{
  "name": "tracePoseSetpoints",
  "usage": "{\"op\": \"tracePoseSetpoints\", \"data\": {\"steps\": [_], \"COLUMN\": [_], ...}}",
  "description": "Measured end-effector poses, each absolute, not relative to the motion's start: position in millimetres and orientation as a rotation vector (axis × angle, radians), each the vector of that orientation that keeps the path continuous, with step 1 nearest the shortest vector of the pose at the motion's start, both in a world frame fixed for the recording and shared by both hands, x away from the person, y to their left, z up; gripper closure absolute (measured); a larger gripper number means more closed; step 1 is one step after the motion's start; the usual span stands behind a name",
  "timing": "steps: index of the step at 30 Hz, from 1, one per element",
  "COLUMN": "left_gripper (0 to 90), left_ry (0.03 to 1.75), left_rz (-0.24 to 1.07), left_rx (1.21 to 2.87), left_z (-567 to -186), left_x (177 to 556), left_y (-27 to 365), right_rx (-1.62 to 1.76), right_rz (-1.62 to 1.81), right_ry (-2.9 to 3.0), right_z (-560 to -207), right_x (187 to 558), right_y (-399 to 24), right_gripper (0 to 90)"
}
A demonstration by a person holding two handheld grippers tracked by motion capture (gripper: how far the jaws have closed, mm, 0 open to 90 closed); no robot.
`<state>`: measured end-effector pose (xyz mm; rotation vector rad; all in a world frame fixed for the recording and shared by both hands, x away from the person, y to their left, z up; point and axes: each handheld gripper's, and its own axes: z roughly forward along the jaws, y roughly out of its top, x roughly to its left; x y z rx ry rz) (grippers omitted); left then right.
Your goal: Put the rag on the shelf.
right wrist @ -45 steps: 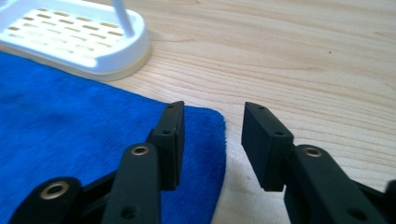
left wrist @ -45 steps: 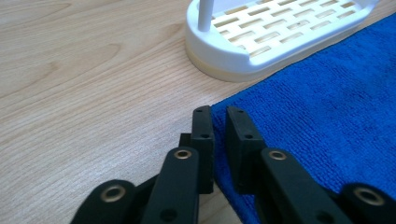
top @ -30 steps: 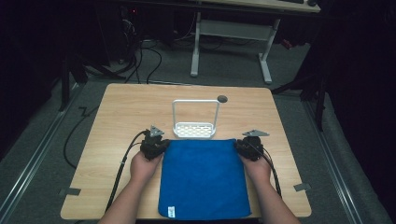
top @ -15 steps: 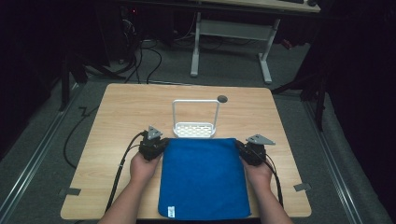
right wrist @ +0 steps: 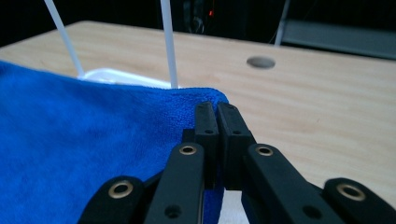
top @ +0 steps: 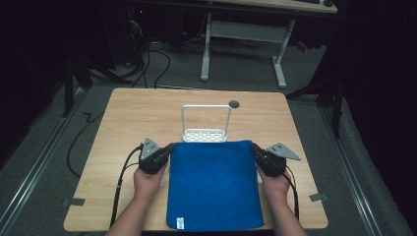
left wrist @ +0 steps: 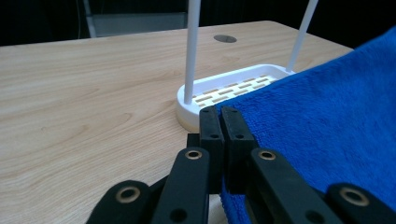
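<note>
A blue towel (top: 214,184) lies flat on the wooden table (top: 142,115), with a small white label at its near edge. My left gripper (top: 168,149) is shut on the towel's far left corner (left wrist: 280,112), the jaws pressed together. My right gripper (top: 255,150) is shut on the far right corner (right wrist: 205,95). A white wire rack (top: 206,127) with a slotted base (left wrist: 233,88) stands just beyond the towel's far edge; its thin uprights (right wrist: 168,44) rise right behind the corners.
A round grommet hole (top: 234,103) sits in the table behind the rack. Cables trail from both grippers toward the person's forearms. Beyond the table a white desk frame (top: 243,39) stands on a dark floor.
Both hands have drawn slightly outward and toward the person, the right more than the left. The towel's far edge now lies stretched between the two shut grippers.
</note>
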<state>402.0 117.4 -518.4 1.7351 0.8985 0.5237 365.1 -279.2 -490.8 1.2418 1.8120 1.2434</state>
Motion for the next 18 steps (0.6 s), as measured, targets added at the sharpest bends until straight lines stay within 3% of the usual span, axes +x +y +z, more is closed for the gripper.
{"op": "tracePoseSetpoints", "data": {"steps": [18], "left_gripper": [88.8], "left_ry": [0.788], "left_rz": [0.603], "left_rx": [1.485], "left_z": [-459.6], "left_x": [368.8], "left_y": [121.8], "right_rx": [1.097], "right_rz": [1.368], "right_ry": [1.66], "right_z": [-441.4], "right_x": [335.1], "right_y": [-270.1], "right_gripper": [88.1]}}
